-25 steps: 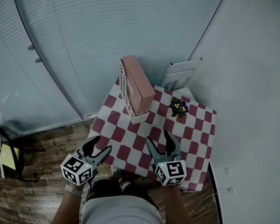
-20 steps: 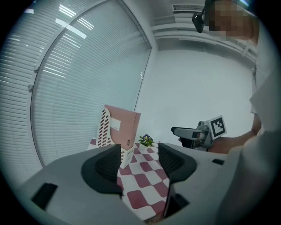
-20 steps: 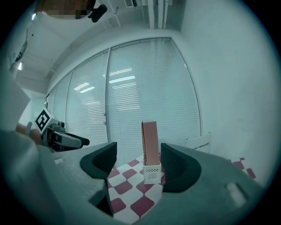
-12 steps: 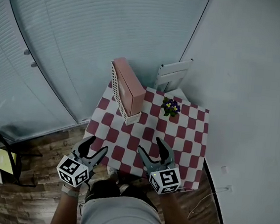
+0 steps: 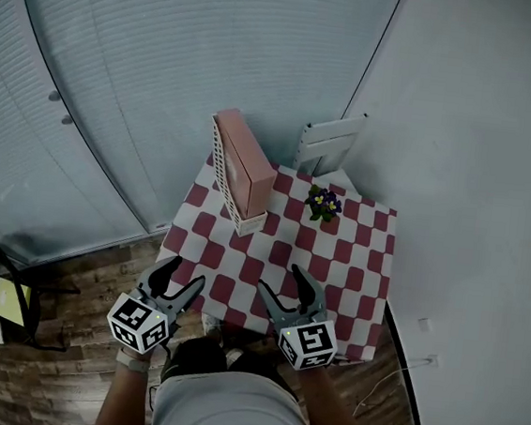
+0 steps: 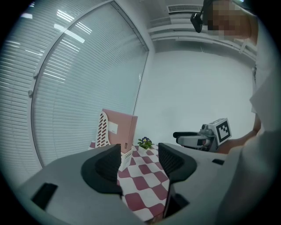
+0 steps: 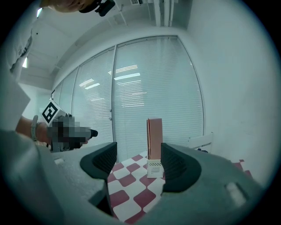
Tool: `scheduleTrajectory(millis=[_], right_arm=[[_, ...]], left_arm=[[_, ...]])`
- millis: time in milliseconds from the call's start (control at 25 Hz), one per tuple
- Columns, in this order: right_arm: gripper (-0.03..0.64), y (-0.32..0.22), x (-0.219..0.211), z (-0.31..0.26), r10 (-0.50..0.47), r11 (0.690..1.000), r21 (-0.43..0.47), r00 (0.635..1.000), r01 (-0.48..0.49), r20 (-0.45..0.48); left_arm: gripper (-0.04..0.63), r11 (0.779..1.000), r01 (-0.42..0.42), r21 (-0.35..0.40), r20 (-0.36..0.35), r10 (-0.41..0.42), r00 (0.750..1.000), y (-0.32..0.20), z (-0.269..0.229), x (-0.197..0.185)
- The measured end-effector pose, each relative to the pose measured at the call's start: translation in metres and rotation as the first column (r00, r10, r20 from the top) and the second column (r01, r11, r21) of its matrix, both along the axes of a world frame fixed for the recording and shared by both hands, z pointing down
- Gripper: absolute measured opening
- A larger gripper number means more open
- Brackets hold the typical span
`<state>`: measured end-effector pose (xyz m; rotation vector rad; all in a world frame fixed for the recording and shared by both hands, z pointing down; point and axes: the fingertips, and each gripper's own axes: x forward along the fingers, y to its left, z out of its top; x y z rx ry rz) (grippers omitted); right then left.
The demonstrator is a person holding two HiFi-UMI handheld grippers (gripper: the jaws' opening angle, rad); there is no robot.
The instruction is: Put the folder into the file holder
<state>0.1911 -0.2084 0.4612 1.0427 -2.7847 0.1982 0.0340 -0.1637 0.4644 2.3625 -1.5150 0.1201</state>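
A pink folder [image 5: 247, 164] stands upright inside a white perforated file holder [image 5: 224, 176] at the far left of the red-and-white checkered table [image 5: 336, 261]. The folder [image 6: 120, 127] and holder [image 6: 103, 129] also show in the left gripper view, and the folder [image 7: 154, 134] in the right gripper view, far beyond the jaws. My left gripper [image 5: 181, 277] hangs open at the table's near left corner. My right gripper [image 5: 286, 290] is open over the table's near edge. Nothing sits between either pair of jaws.
A small pot of purple and yellow flowers [image 5: 322, 202] stands at the table's far middle. A white chair back [image 5: 325, 143] rises behind the table. Window blinds [image 5: 149, 63] fill the left, a plain wall [image 5: 481, 135] the right. Wooden floor [image 5: 79, 282] lies at the left.
The right gripper has drawn back a little toward the table's near edge. The view shifted slightly between the earliest frame and now. The folder and holder have not moved.
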Motion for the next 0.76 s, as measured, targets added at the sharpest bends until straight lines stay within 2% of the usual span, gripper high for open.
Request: scheduleTrajectory(millis=[760], right_arm=[[0.31,0.0015,0.0028,0.0107,0.028,1.0,-0.009,1.0,-0.028,-0.013]], left_arm=[[0.249,1.0,-0.012,0.008,-0.038,0.012,0.999,-0.003,0.001,0.0039]])
